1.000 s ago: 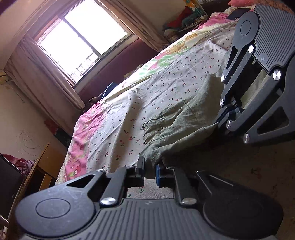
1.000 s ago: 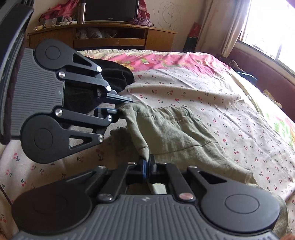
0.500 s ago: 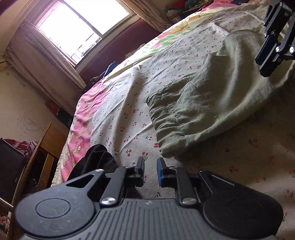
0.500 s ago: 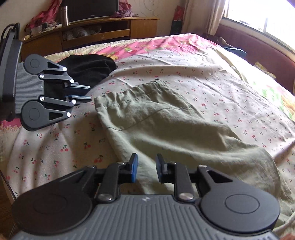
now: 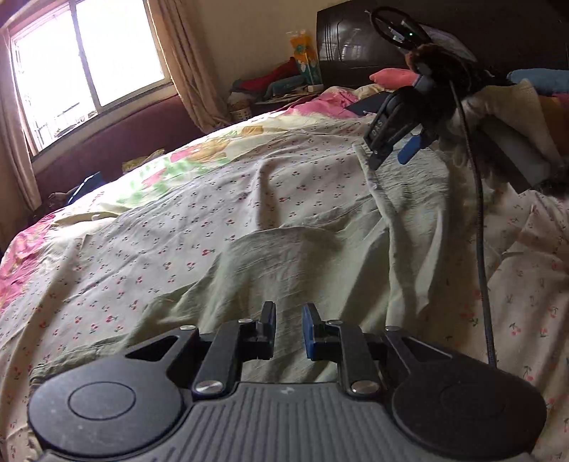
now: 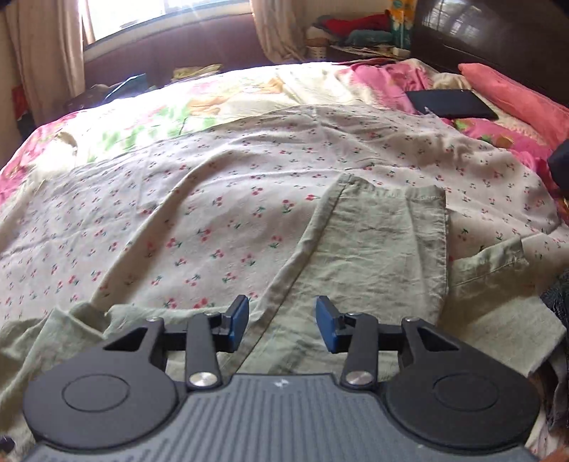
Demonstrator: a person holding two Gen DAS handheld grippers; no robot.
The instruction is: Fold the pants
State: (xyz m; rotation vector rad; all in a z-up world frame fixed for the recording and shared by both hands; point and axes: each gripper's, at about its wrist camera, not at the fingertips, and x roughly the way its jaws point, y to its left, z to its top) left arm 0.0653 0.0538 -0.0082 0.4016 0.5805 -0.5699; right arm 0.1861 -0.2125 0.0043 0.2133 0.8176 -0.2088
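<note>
Pale green pants (image 5: 302,270) lie rumpled along the cherry-print sheet (image 5: 160,248). My left gripper (image 5: 288,328) hovers low over their middle, jaws a narrow gap apart with nothing between them. In the right wrist view the two leg ends of the pants (image 6: 384,241) lie side by side, with one hem (image 6: 391,193) farther off and the other hem (image 6: 498,256) to the right. My right gripper (image 6: 282,321) is above the nearer leg cloth, its jaws opening and empty. From the left wrist view the right gripper (image 5: 389,160) hangs over the far leg end.
A flat black tablet-like thing (image 6: 451,103) and a pink pillow (image 6: 515,96) lie by the dark headboard (image 6: 498,32). A cable (image 5: 480,248) hangs from the right gripper's hand. A window (image 5: 89,60) and a cluttered shelf (image 5: 277,85) are behind the bed.
Both grippers let go of the waistband and swung along the bed toward the leg ends. The right jaws spread wider. The black garment and wooden cabinet left the views.
</note>
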